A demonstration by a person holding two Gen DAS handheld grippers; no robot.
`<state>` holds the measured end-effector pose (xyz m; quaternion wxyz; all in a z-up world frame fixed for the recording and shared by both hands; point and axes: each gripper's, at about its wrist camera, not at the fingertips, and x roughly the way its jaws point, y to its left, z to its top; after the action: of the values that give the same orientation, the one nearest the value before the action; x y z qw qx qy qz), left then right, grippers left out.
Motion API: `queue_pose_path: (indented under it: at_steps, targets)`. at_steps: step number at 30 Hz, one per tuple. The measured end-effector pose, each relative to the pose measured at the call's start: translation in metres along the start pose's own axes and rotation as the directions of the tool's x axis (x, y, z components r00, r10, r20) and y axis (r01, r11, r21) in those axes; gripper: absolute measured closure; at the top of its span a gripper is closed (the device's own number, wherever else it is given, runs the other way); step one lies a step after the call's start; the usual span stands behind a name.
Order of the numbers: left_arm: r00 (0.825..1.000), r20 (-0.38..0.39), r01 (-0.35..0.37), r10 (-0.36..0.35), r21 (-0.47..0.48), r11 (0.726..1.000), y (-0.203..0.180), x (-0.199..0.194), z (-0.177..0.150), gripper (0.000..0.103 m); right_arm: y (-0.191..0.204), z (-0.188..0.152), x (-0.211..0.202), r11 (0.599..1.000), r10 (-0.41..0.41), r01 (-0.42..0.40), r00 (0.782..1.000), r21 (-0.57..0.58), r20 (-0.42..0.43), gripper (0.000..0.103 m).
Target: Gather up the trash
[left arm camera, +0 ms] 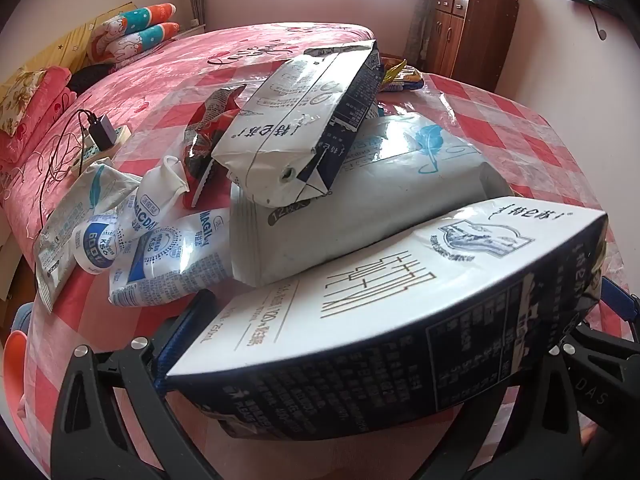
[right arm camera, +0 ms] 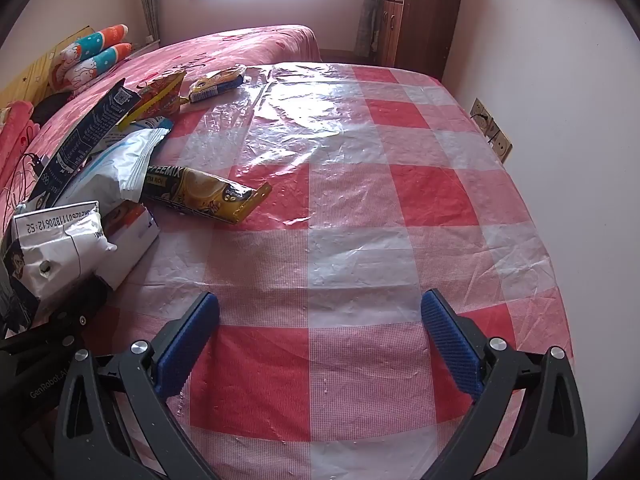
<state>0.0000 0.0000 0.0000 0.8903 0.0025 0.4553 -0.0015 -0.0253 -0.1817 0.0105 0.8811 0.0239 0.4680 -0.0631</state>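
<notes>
The left gripper (left arm camera: 380, 344) is clamping a white and dark blue milk carton (left arm camera: 400, 320) crosswise between its fingers, just above the checked tablecloth (left arm camera: 520, 128). Directly ahead of it, a second carton (left arm camera: 304, 120) is lying on a grey tissue pack (left arm camera: 360, 208), with crumpled milk pouches (left arm camera: 160, 256) sitting ahead to its left. The right gripper (right arm camera: 320, 344) is hovering with jaws spread wide and empty, a coffee sachet (right arm camera: 204, 196) lying ahead to its left.

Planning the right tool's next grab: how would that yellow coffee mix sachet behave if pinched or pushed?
The coffee mix sachet looks flat and creased, so probably floppy and light. Its glossy film on the shiny plastic table cover would likely slide when pushed. The open right tool should pinch an edge.
</notes>
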Motion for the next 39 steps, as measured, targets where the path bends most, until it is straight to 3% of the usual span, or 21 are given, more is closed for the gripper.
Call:
queue_pose_path:
  at_steps: [30,39]
  targets:
    - [1.0,-0.005,-0.031,0.03,-0.043,0.999,-0.001,-0.006,-0.007,0.004,-0.001,0.001,0.001,1.0,0.012,-0.012,1.0,0.002,0.002,0.004]
    - [1.0,0.004,0.019,-0.019,0.014,1.0,-0.004,-0.016,-0.019,0.004,-0.016,-0.011,-0.011,0.996,0.063,-0.065,0.997,0.055,0.036,0.004]
